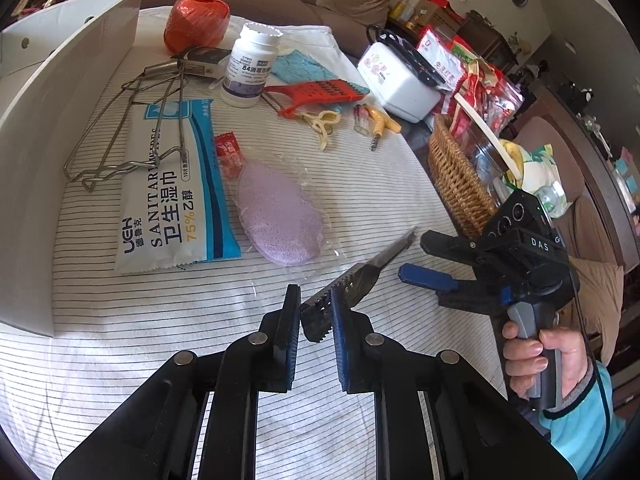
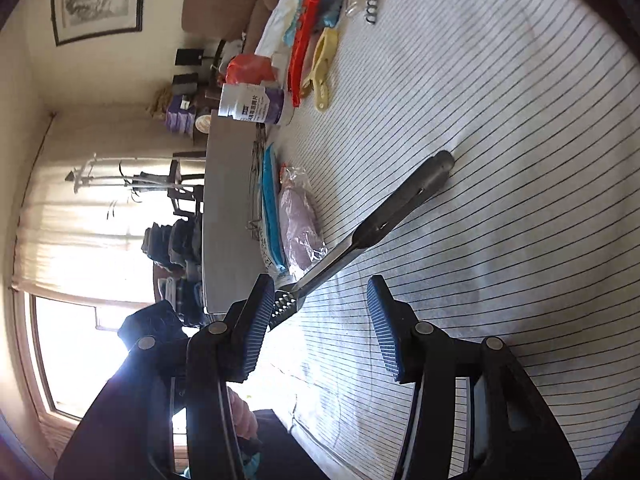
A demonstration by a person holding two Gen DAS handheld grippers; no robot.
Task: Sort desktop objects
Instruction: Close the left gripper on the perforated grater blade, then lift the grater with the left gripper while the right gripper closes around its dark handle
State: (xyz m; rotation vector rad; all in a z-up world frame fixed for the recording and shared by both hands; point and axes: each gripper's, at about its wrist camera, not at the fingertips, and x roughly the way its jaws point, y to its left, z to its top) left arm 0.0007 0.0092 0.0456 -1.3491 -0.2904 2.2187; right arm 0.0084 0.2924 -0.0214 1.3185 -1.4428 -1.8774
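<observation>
My left gripper (image 1: 315,320) has its jaws narrowly apart around the toothed head of a grey metal scraper tool (image 1: 360,276); I cannot tell if the pads press it. The tool's handle points away over the striped cloth (image 1: 160,340). It also shows in the right wrist view (image 2: 384,220), its toothed end beside my right gripper's left finger (image 2: 256,316). My right gripper (image 2: 320,312) is open and empty; it also shows in the left wrist view (image 1: 416,256), just right of the tool.
On the cloth lie a wipes pack (image 1: 172,184), a purple sponge (image 1: 280,216), a wire rack (image 1: 132,120), a white bottle (image 1: 250,66), an orange twine ball (image 1: 196,22), a red grater (image 1: 316,94). A white box wall (image 1: 48,128) stands left, a wicker basket (image 1: 456,180) right.
</observation>
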